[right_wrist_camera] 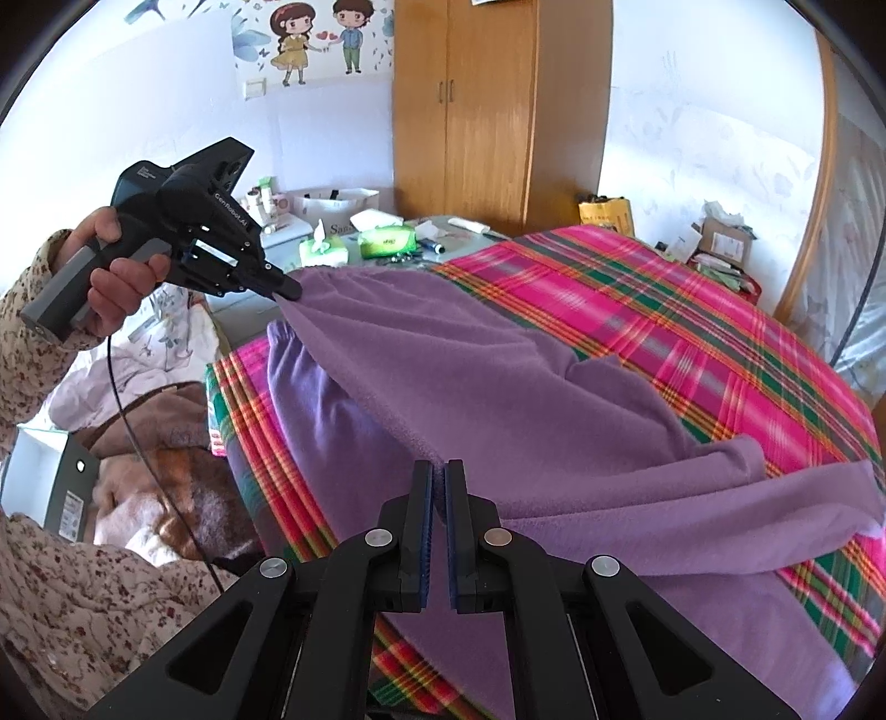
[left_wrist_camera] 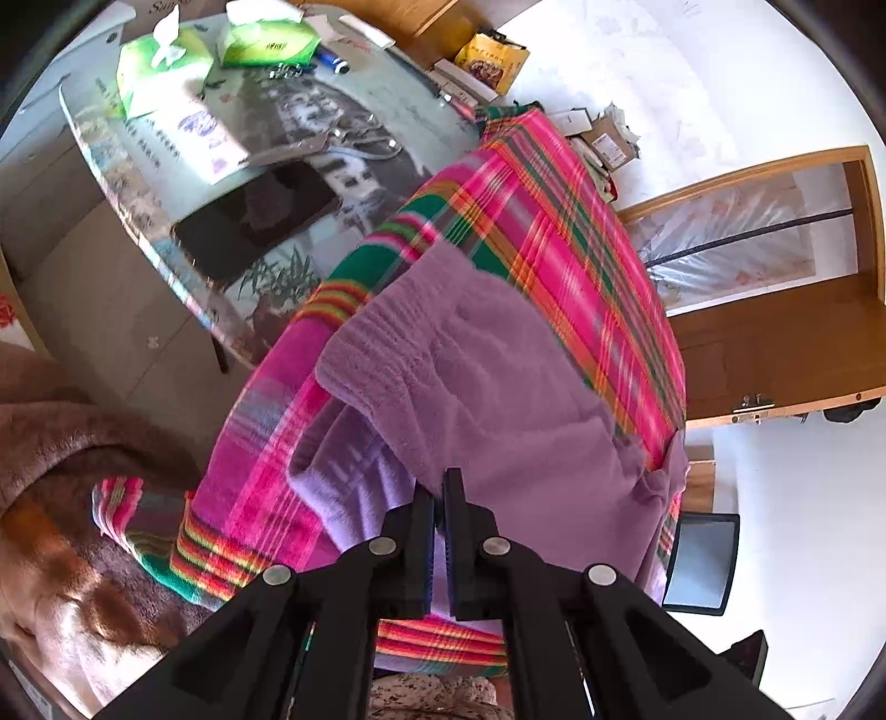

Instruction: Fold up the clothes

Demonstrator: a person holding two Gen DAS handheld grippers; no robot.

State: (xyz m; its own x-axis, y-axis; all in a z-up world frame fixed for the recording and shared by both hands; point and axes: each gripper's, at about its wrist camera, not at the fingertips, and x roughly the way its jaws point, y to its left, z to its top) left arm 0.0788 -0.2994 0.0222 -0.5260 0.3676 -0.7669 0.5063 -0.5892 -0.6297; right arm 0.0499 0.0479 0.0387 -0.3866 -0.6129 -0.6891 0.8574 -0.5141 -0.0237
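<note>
Soft purple fleece garment (right_wrist_camera: pixel 498 387) lying across a bed covered by a pink, green and orange plaid blanket (right_wrist_camera: pixel 692 332), with one layer being carried over the paler purple layer beneath. The left gripper (right_wrist_camera: pixel 288 288), gripped by a hand (right_wrist_camera: pixel 116 277) in a floral sleeve, is pinching the garment's far edge, jaws clamped together on the cloth. The right gripper (right_wrist_camera: pixel 438 471) is pinching the near edge of the same raised layer, jaws likewise closed on fleece. Between the two grips the edge is hanging in a shallow sag.

Handling, as judged: the fleece is light, limp and slightly grippy, so it is draping rather than holding shape and is unlikely to slip from the pads; it may cling to the blanket and drag wrinkles. Best holds are at the hem corners, well apart, keeping the edge taut. A glass-topped side table (left_wrist_camera: pixel 138 232) bearing green tissue packs (left_wrist_camera: pixel 266 47) is standing beside the bed.
</note>
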